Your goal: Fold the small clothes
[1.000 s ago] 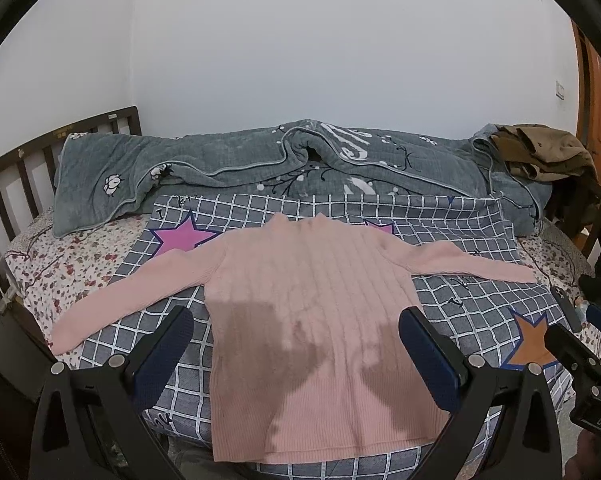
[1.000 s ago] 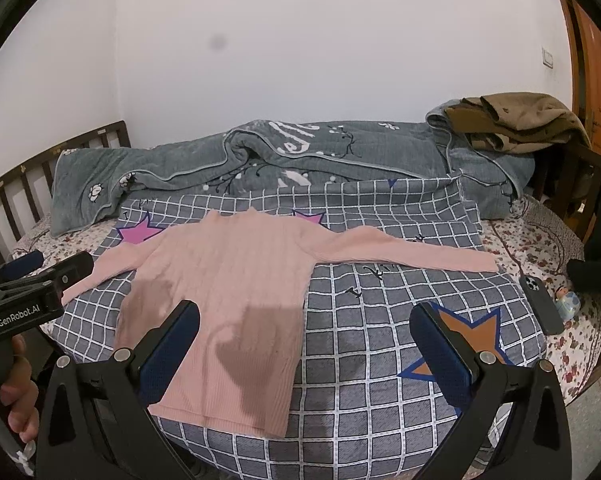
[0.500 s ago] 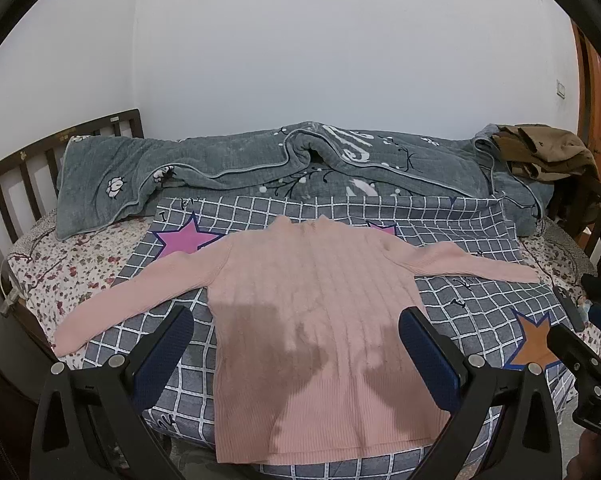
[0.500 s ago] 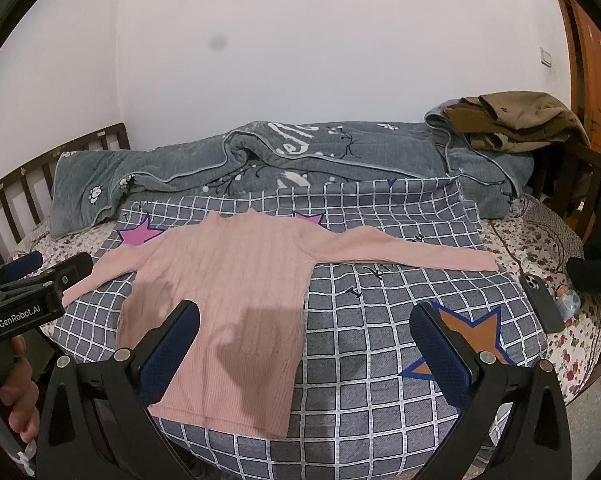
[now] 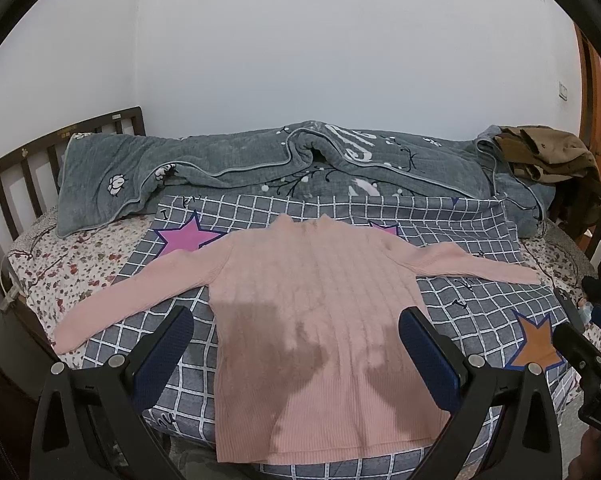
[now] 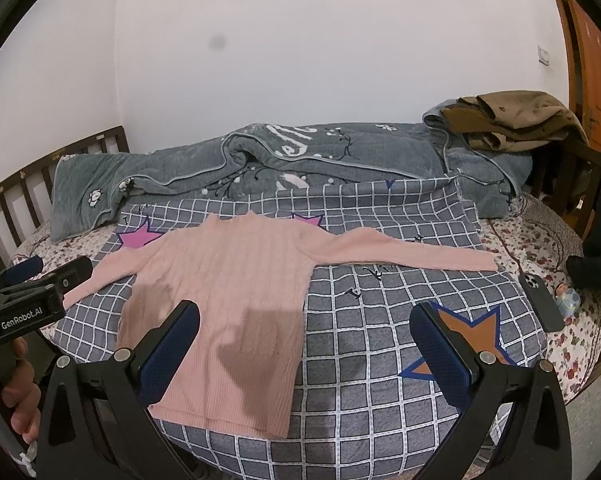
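While the pink sweater [image 5: 316,312] lies flat and face down or up, which I cannot tell, on the checked sheet [image 5: 460,304], both sleeves are spread wide and its hem is at the bed's near edge. Nothing is folded yet. Both tongs hover above that near edge, apart from the cloth: the left tongs [image 5: 296,354] over the hem, the right tongs [image 6: 304,344] over the sweater's right side and bare sheet. Each pair is spread wide and carries nothing. I judge the first step is a sleeve fold: pinch a cuff low, catching only the knit and not the sheet, lift slightly, and lay the sleeve straight across the body. A phone [image 6: 540,300] lies near the right cuff, clear of it; a grey quilt [image 5: 300,164] is bunched behind.
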